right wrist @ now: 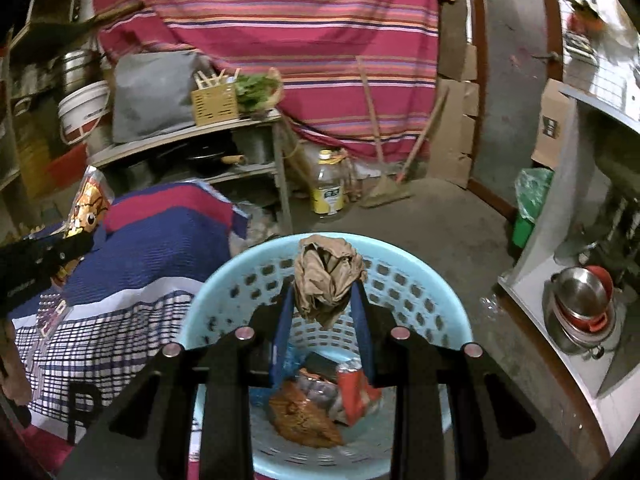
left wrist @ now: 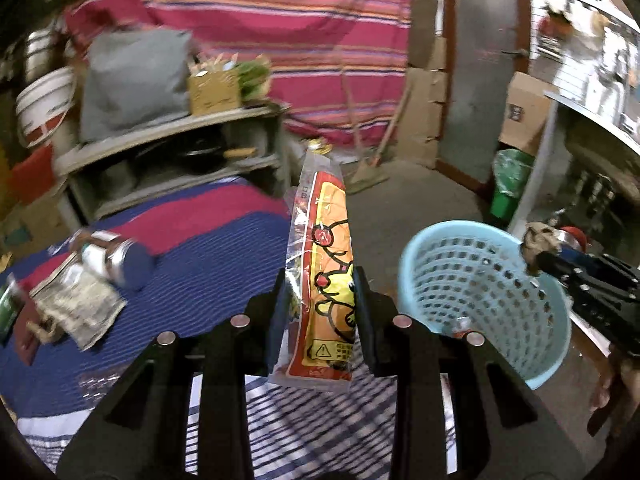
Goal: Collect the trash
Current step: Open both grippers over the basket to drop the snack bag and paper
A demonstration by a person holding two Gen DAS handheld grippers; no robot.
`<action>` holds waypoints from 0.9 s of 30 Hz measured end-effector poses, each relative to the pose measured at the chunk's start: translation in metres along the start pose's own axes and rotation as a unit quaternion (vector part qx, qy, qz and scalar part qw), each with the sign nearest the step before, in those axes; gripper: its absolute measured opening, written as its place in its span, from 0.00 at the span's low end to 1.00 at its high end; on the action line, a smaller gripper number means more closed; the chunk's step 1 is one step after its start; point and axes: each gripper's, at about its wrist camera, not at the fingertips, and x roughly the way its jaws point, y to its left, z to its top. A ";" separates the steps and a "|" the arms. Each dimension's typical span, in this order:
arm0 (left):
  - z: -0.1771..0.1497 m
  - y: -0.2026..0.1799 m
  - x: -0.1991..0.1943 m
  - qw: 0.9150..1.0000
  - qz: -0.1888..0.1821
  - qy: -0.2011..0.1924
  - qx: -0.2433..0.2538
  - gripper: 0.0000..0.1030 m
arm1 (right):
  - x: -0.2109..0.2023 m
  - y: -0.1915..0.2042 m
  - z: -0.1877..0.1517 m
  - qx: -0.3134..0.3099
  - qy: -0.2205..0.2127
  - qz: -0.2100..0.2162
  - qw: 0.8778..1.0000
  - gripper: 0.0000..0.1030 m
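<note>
Left gripper: the black left gripper had its fingers closed on a long clear plastic snack wrapper with orange and yellow cartoon print.
Wrapper axis: its long side ran straight away from the camera, the far end pointing up and forward, above the blue and red striped woven cloth.
Right gripper: the black right gripper with blue finger pads was pinched on a crumpled brown paper ball, held over the mouth of the round light blue perforated plastic basket.
Basket content: a red wrapper and a brown patterned packet lay at the bottom; other pieces there were partly covered by the gripper and hard to tell.
Basket place: it stood on the grey concrete floor, just beside the cloth.
Left behind on cloth: a silver can with dark blue end lay on its side, and a flat grey printed packet was near it; both were blurred.
Hard to see: the print on the wrapper was too small to read, and its near end was cut off by the fingers.
Background: a yellow-labelled plastic bottle stood by the grey shelf.
</note>
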 end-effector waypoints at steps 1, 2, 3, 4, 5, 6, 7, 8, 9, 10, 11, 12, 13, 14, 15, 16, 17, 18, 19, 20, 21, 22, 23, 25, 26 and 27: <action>0.000 -0.009 0.001 1.000 -0.007 -0.005 0.002 0.29 | 0.000 -0.002 -0.001 0.001 -0.001 -0.002 1.000 0.29; 0.001 -0.014 0.003 1.000 -0.013 -0.008 0.002 0.29 | 0.000 -0.004 -0.003 0.001 -0.001 -0.004 1.000 0.29; 0.000 -0.023 0.005 1.000 -0.024 -0.013 0.003 0.29 | 0.000 -0.006 -0.005 0.001 -0.003 -0.008 1.000 0.29; -0.001 -0.031 0.007 0.999 -0.031 -0.016 0.004 0.29 | 0.000 -0.008 -0.007 0.001 -0.004 -0.010 1.000 0.29; -0.001 -0.039 0.010 0.999 -0.036 -0.017 0.006 0.29 | 0.001 -0.009 -0.007 0.002 -0.004 -0.012 1.000 0.29; -0.002 -0.046 0.012 0.999 -0.040 -0.016 0.009 0.29 | 0.001 -0.012 -0.009 0.002 -0.004 -0.015 1.000 0.29; -0.004 -0.054 0.016 0.999 -0.044 -0.014 0.015 0.29 | 0.001 -0.015 -0.010 0.003 -0.004 -0.016 1.000 0.29; -0.006 -0.062 0.019 0.999 -0.047 -0.011 0.021 0.29 | 0.001 -0.018 -0.012 0.004 -0.003 -0.018 1.000 0.29; -0.008 -0.069 0.022 0.998 -0.048 -0.009 0.027 0.29 | 0.002 -0.022 -0.014 0.007 -0.003 -0.020 1.000 0.29; -0.010 -0.076 0.025 0.998 -0.049 -0.007 0.034 0.29 | 0.003 -0.026 -0.015 0.010 -0.002 -0.020 1.000 0.29; -0.013 -0.085 0.028 0.998 -0.051 -0.004 0.043 0.29 | 0.002 -0.028 -0.017 0.013 -0.002 -0.021 1.000 0.29; -0.015 -0.089 0.029 0.998 -0.051 -0.003 0.048 0.29 | 0.003 -0.032 -0.019 0.018 0.000 -0.020 1.000 0.29; -0.017 -0.094 0.031 0.997 -0.052 -0.002 0.054 0.29 | 0.005 -0.035 -0.021 0.021 0.002 -0.020 1.000 0.29; -0.020 -0.098 0.034 0.997 -0.051 0.000 0.059 0.29 | 0.006 -0.037 -0.022 0.023 0.003 -0.020 1.000 0.29; -0.021 -0.100 0.035 0.997 -0.052 0.001 0.060 0.29 | 0.007 -0.039 -0.024 0.025 0.006 -0.019 0.999 0.29; -0.022 -0.102 0.038 0.997 -0.054 0.005 0.059 0.30 | 0.008 -0.040 -0.024 0.025 0.007 -0.019 0.999 0.29; -0.023 -0.103 0.041 0.997 -0.057 0.011 0.058 0.31 | 0.009 -0.042 -0.026 0.025 0.008 -0.019 0.999 0.29; -0.023 -0.102 0.043 0.997 -0.058 0.013 0.058 0.32 | 0.010 -0.043 -0.027 0.026 0.009 -0.019 0.999 0.29; -0.023 -0.104 0.045 0.996 -0.058 0.015 0.058 0.33 | 0.010 -0.045 -0.028 0.027 0.009 -0.019 0.999 0.29; -0.024 -0.105 0.046 0.996 -0.058 0.016 0.058 0.34 | 0.011 -0.046 -0.028 0.028 0.010 -0.018 0.999 0.29; -0.024 -0.105 0.047 0.996 -0.060 0.017 0.058 0.34 | 0.012 -0.047 -0.029 0.030 0.011 -0.018 0.999 0.29; -0.025 -0.105 0.047 0.996 -0.060 0.016 0.058 0.34 | 0.013 -0.049 -0.029 0.030 0.012 -0.019 0.999 0.29; -0.024 -0.106 0.046 0.997 -0.057 0.013 0.059 0.36 | 0.013 -0.049 -0.029 0.031 0.012 -0.019 0.999 0.29; -0.023 -0.107 0.046 0.997 -0.056 0.008 0.058 0.40 | 0.015 -0.049 -0.029 0.033 0.014 -0.019 0.999 0.29; -0.022 -0.106 0.046 0.997 -0.054 0.007 0.055 0.42 | 0.016 -0.049 -0.029 0.033 0.015 -0.019 0.999 0.29; -0.021 -0.103 0.046 0.997 -0.052 0.006 0.051 0.43 | 0.017 -0.048 -0.030 0.033 0.017 -0.019 0.999 0.29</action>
